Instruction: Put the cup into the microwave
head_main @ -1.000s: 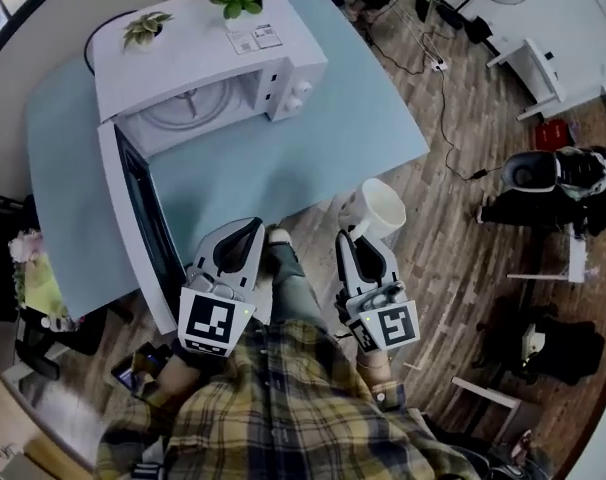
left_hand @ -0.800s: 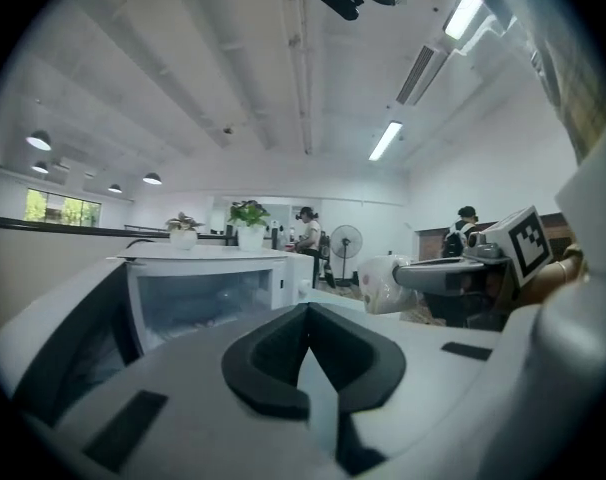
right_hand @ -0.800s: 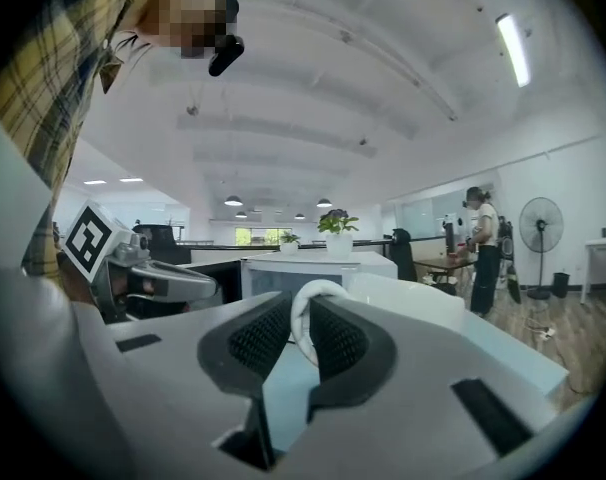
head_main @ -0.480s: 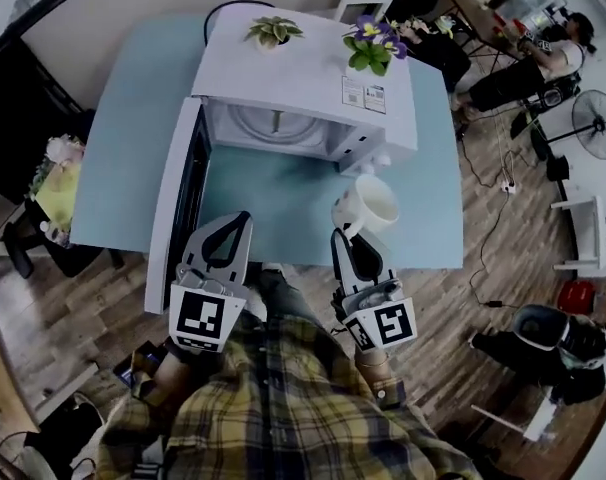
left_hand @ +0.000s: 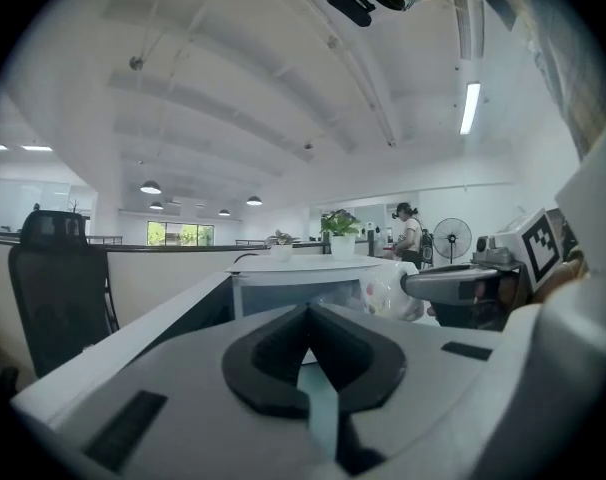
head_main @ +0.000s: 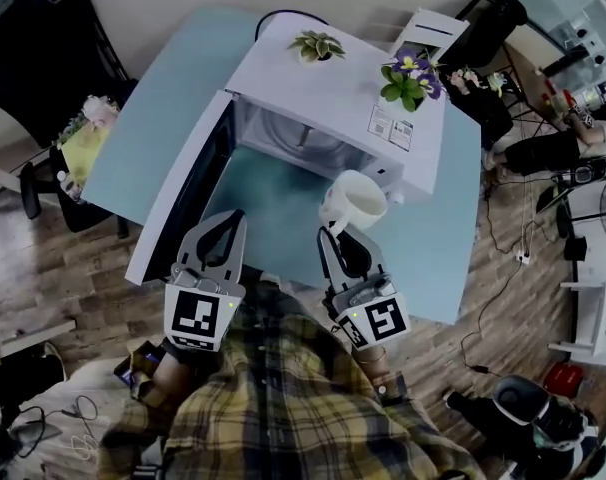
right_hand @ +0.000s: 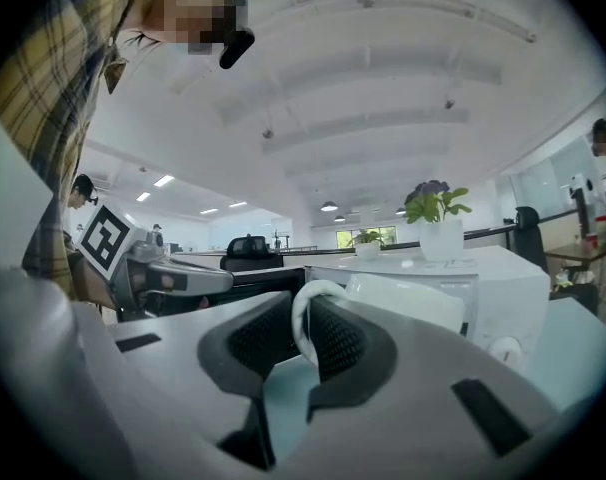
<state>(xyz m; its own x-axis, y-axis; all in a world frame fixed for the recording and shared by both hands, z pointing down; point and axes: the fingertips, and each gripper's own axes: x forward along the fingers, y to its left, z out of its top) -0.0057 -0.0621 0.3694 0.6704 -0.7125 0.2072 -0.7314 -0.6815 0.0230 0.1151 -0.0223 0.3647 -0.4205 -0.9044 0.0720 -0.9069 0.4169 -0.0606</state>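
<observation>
The white cup (head_main: 355,202) hangs in the air, my right gripper (head_main: 333,236) shut on its handle. It floats over the light blue table (head_main: 153,118), just in front of the open white microwave (head_main: 333,98). The microwave door (head_main: 180,200) swings out to the left, with the turntable visible inside. In the right gripper view the handle (right_hand: 303,330) sits pinched between the pads, cup body (right_hand: 408,303) beyond. My left gripper (head_main: 219,230) is shut with nothing in it, by the door's lower edge. The left gripper view shows the microwave (left_hand: 283,283) and the cup (left_hand: 388,290) ahead.
Two potted plants stand on the microwave: a green one (head_main: 318,45) and a purple-flowered one (head_main: 408,76). A black cable runs behind it. A chair with a bouquet (head_main: 83,133) stands left of the table. People, fans and cables fill the floor at right.
The person has turned toward the table, so the microwave now lies straight ahead. Both grippers swung with the turn; the cup went from over the floor to over the table, near the opening.
</observation>
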